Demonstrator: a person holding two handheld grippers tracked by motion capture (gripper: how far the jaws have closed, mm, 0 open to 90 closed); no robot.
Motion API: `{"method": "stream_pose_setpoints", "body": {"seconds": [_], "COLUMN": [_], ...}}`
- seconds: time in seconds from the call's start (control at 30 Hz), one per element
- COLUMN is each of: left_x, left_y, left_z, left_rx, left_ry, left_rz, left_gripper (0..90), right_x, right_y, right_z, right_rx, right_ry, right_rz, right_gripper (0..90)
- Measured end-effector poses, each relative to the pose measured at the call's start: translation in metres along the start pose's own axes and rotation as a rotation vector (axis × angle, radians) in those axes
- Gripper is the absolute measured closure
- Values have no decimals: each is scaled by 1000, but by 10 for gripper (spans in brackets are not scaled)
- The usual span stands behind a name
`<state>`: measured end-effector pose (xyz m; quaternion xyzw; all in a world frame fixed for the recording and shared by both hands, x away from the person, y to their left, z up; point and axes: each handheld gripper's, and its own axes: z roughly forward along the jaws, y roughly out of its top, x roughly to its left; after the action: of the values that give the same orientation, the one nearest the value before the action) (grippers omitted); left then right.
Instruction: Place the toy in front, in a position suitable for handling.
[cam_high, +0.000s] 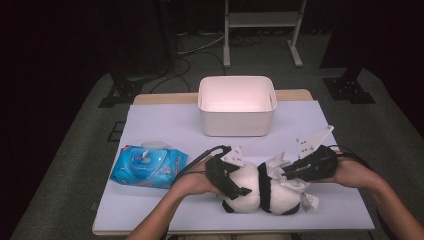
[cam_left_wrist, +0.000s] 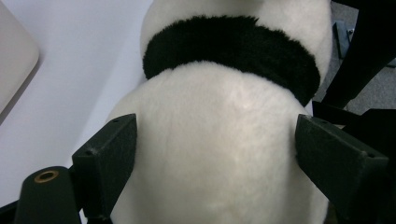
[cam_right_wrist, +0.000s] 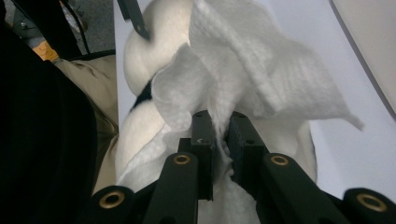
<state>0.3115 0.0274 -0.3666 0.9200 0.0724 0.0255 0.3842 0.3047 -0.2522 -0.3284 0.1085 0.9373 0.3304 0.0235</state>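
we've got the left tool (cam_high: 226, 176) spread wide around the plush panda (cam_high: 260, 192), lying lengthwise across the near bench (cam_high: 165, 125), while the right tool (cam_high: 305, 169), pinching a white wipe (cam_right_wrist: 261, 79), presses onto its right end.

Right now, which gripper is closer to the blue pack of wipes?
Left. The left gripper straddles the panda toy just right of the wipes pack. The right gripper, pinching a white wipe, is beyond the panda's far side.
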Motion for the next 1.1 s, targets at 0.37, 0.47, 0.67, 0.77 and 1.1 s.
{"method": "stream_pose_setpoints", "body": {"seconds": [0.37,0.47,0.67,0.77,1.1], "left_x": [7,8,11,11,6], "left_y": [-21,-26,-33,-35,-14], "left_z": [-14,-14,-13,-7,2], "left_rx": [24,30,31,20,-9], "left_ry": [-5,-18,-38,-58,-44], "left_rz": [-25,-31,-29,-49,-56], "left_gripper": [107,104,108,175,209], "right_x": [-6,-8,-12,-13,-7], "right_y": [-24,-29,-33,-32,-5], "right_z": [-12,-13,-11,-10,-1], "right_rx": [-4,-7,-17,-22,-19], "right_ry": [-26,-26,-17,-18,-18], "right_rz": [60,74,96,93,29], "right_gripper": [807,807,807,807,807]}}
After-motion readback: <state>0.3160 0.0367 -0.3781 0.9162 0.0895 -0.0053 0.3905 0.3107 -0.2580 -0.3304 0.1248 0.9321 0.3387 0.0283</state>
